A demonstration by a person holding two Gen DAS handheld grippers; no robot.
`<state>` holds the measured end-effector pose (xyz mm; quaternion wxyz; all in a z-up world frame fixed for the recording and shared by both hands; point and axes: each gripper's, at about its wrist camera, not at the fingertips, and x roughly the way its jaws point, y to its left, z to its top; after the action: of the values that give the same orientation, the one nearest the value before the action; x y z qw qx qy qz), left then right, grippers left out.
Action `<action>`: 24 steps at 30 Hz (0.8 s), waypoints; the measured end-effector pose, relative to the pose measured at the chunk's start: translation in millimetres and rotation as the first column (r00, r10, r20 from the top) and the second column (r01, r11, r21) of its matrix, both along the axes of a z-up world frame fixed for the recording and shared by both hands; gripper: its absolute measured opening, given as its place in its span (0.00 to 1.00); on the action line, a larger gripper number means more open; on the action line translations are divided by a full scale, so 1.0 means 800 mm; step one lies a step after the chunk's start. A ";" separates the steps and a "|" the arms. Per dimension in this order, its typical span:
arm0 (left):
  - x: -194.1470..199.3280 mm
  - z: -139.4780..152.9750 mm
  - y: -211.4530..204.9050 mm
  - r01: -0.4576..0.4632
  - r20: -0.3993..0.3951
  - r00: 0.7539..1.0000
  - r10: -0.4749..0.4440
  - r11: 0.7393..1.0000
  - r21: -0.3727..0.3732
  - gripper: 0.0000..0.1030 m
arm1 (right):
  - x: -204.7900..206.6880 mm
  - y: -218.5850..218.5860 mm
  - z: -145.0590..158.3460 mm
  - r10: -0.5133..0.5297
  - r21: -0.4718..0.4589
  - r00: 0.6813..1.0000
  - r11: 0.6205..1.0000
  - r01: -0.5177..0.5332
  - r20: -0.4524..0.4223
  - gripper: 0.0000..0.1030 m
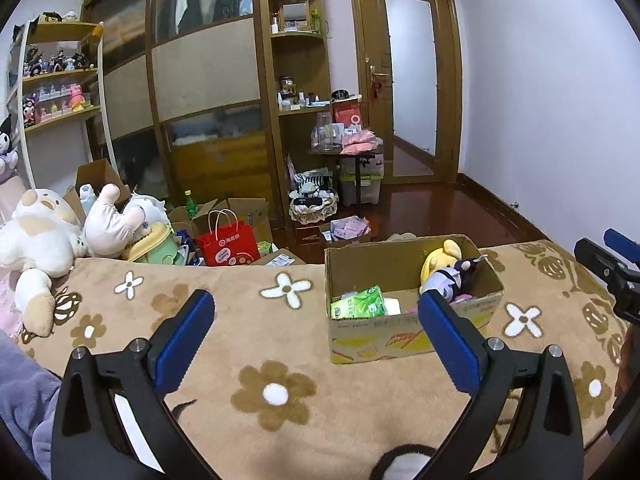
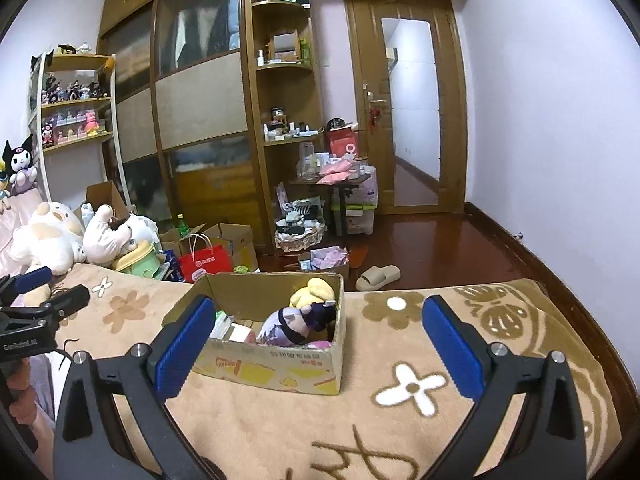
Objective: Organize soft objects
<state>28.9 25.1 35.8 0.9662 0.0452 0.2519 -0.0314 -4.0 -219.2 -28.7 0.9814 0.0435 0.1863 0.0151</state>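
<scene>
A cardboard box [image 1: 412, 340] [image 2: 280, 364] stands on a tan flowered blanket [image 1: 280, 344]. Inside lie a yellow plush [image 1: 440, 258] [image 2: 314, 290], a purple-and-dark plush doll [image 1: 456, 276] [image 2: 298, 322] and a green tissue pack [image 1: 358, 304]. My left gripper [image 1: 316, 336] is open and empty, left of and before the box. My right gripper [image 2: 320, 344] is open and empty, hovering just before the box. Large white plush toys [image 1: 44, 236] [image 2: 52, 240] lie at the blanket's far left.
A red paper bag [image 1: 228, 246], open cartons and a green tub crowd the floor beyond the bed. A wardrobe, shelves with figurines and a cluttered small table [image 1: 344, 148] stand behind. A slipper [image 2: 378, 276] lies on the wooden floor near the door.
</scene>
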 end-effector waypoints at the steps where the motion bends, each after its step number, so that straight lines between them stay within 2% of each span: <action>1: -0.003 -0.001 0.002 -0.003 -0.003 1.000 0.003 1.000 -0.004 0.98 | -0.004 -0.002 0.001 0.000 0.006 1.000 1.000 0.000 0.005 1.00; 14: -0.022 -0.009 0.005 -0.021 0.009 1.000 0.021 1.000 -0.006 0.98 | -0.030 -0.008 -0.010 -0.031 0.006 0.999 0.999 0.031 -0.015 1.00; 24: -0.010 -0.026 0.000 -0.014 -0.004 1.000 0.014 1.000 -0.010 0.98 | -0.029 -0.011 -0.024 -0.061 -0.011 0.998 0.998 0.061 -0.012 1.00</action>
<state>21.1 25.0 15.2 0.9661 0.0386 0.2540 -0.0261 -27.3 -228.1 -47.9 0.9805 0.0437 0.1910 -0.0160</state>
